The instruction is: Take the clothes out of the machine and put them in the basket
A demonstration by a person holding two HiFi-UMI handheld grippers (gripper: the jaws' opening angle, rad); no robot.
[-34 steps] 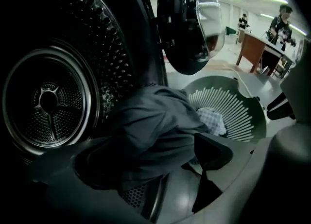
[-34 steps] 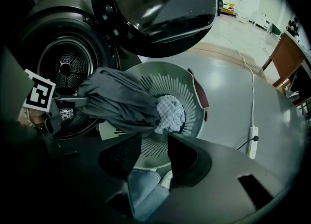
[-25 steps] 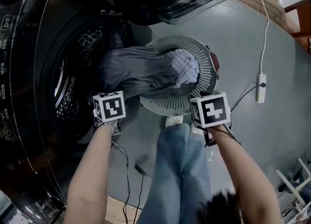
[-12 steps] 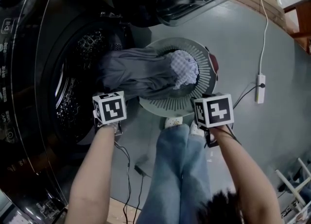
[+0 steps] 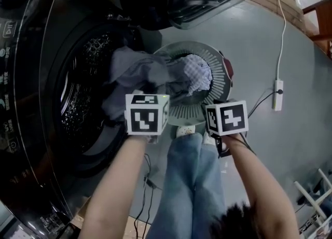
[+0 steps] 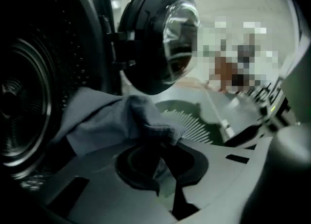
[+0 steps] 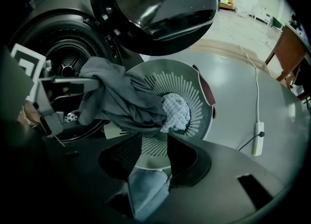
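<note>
Swung across from the drum mouth [image 5: 78,93] toward the basket [image 5: 220,74] rim, my left gripper [image 6: 159,157] pinches the bunched grey garment [image 5: 137,69] in its fingers; right gripper [image 7: 150,140] fingers stand spread, empty.

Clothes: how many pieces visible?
2. Grey garment spanning from the drum to the basket; checked cloth inside the basket. More may be hidden in the drum.

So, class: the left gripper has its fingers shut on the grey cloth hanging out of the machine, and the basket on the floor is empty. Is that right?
Not quite: the basket is not empty; a checked cloth lies in it, as the head view shows. The rest stands: the left gripper has its fingers shut on the grey cloth from the machine.
</note>
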